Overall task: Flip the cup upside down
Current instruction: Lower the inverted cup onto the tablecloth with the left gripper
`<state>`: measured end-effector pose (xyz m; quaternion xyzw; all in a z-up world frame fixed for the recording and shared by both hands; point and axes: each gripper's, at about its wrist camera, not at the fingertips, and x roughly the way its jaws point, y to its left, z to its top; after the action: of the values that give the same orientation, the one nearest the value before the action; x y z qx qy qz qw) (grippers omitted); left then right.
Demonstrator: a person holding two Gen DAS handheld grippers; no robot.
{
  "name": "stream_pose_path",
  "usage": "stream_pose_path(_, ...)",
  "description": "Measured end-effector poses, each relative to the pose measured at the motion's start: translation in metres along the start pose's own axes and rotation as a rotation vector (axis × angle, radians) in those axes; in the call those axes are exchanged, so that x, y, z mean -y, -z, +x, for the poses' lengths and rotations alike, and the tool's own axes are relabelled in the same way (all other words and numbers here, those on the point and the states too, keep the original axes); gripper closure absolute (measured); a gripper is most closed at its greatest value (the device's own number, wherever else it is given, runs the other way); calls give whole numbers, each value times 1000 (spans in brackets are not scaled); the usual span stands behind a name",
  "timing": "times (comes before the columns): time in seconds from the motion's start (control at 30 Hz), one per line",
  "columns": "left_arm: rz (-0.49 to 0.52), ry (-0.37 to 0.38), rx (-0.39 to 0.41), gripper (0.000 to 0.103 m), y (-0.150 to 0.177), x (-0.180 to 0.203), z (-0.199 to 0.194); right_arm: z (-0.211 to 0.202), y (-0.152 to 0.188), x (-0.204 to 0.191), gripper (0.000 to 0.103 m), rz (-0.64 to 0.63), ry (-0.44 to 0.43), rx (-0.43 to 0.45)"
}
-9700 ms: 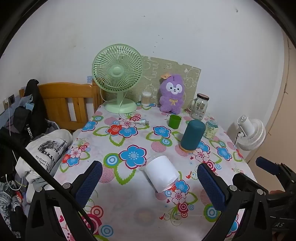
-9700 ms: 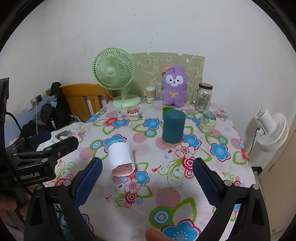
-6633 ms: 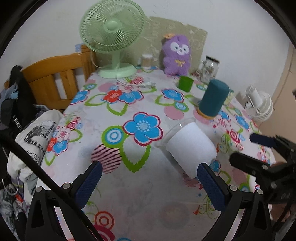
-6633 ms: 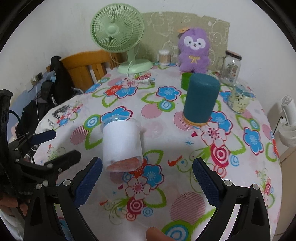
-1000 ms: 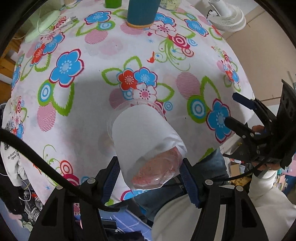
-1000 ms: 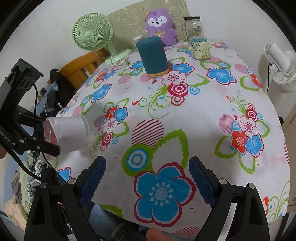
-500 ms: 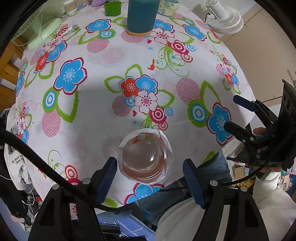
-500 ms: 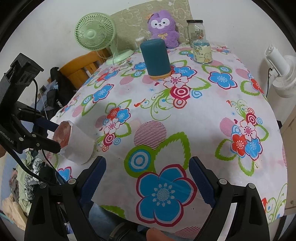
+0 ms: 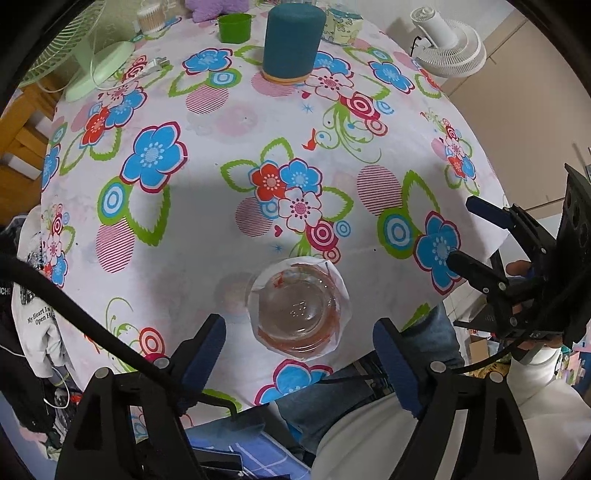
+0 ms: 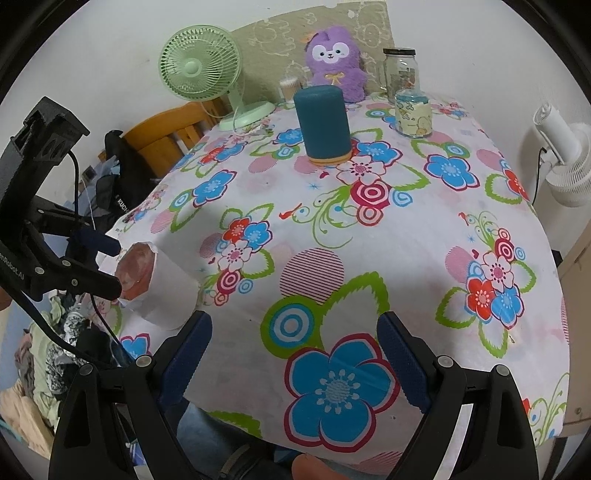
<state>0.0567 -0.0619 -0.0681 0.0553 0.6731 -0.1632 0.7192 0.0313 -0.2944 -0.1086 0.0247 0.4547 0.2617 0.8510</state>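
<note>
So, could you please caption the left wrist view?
Open left gripper above the upturned cup on the floral tablecloth.

"My Heart Is", "Open" on white garment [image 9: 35, 317], "KUCH" on black bag [image 10: 123, 201]

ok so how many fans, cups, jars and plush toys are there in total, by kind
fans: 2 (green fan, white fan)
cups: 2 (flipped cup, green cup)
jars: 2 (glass jar, printed jar)
plush toys: 1 (purple plush)
total: 7
</note>
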Motion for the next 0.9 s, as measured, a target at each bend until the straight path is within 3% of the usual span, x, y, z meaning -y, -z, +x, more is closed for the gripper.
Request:
stream_pose_path(0.3,-9,5,28,18,4,-3,-6,-3,-4,-8,11,-17,5,7)
stream_pose_path(0.9,-41,6,183,15,21,-11,-32,-17,-14,-33,11,-62,21,52)
